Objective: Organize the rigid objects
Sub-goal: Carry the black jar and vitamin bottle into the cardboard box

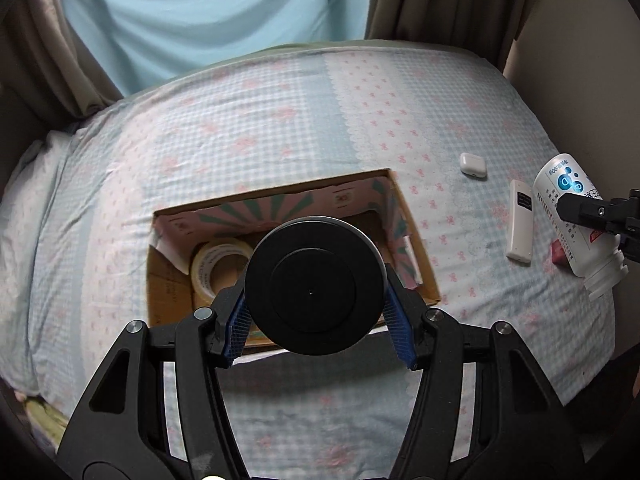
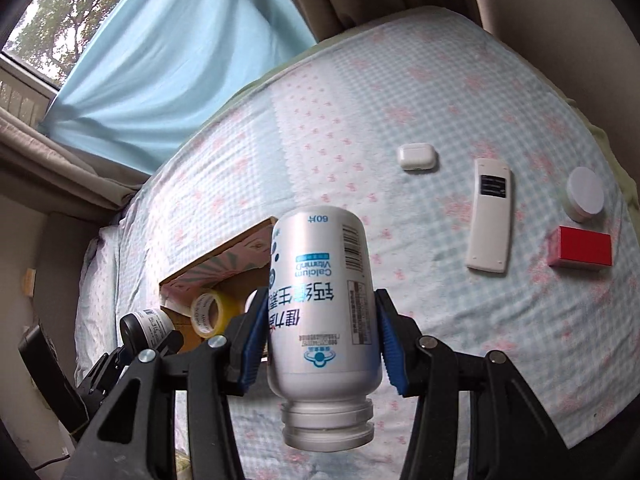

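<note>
My left gripper (image 1: 316, 320) is shut on a black round jar (image 1: 316, 286), held lid toward the camera above the near edge of an open cardboard box (image 1: 416, 240). A roll of clear tape (image 1: 218, 266) lies inside the box. My right gripper (image 2: 320, 344) is shut on a white calcium bottle (image 2: 320, 300), held upside down with its cap nearest the camera, above the bed right of the box (image 2: 224, 256). That bottle also shows at the right edge of the left wrist view (image 1: 576, 216).
On the checked bedsheet (image 2: 360, 100) lie a white earbud case (image 2: 417, 156), a white remote (image 2: 490, 220), a white round puck (image 2: 585, 194) and a red box (image 2: 582, 252). Curtains (image 1: 200, 12) and a wall stand behind the bed.
</note>
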`<state>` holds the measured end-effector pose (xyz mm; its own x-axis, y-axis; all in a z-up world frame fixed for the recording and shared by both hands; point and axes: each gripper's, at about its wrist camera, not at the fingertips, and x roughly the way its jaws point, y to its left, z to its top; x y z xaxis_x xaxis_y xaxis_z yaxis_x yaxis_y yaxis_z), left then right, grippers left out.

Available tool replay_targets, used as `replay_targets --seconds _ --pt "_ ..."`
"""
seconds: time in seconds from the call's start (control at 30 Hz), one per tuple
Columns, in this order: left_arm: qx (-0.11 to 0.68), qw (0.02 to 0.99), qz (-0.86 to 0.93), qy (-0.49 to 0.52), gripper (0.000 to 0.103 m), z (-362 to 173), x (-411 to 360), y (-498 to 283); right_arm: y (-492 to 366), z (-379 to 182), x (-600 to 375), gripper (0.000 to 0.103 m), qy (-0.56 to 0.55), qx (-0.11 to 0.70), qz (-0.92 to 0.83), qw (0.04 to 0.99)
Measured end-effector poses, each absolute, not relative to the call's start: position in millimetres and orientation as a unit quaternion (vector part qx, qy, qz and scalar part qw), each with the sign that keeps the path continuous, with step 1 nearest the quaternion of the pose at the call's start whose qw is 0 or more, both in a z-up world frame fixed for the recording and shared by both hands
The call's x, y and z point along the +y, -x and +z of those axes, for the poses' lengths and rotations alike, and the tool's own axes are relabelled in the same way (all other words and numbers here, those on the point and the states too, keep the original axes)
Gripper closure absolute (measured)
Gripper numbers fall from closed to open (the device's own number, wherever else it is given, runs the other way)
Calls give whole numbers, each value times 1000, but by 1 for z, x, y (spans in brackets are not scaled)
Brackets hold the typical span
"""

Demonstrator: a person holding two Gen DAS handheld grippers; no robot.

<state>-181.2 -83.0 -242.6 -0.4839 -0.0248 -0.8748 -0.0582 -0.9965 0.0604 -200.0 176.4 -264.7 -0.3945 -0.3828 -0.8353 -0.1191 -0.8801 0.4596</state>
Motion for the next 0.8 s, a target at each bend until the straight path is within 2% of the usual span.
replay_targets --seconds 0.2,0.4,0.8 --pt "32 -31 854 518 49 -252 -169 183 215 -262 102 57 -553 -216 -796 120" --pt "18 -33 838 545 49 -286 -225 197 229 -288 48 57 -575 -207 -781 130" --pt "30 18 822 568 49 -360 -223 241 259 -367 19 57 -612 -207 -759 80"
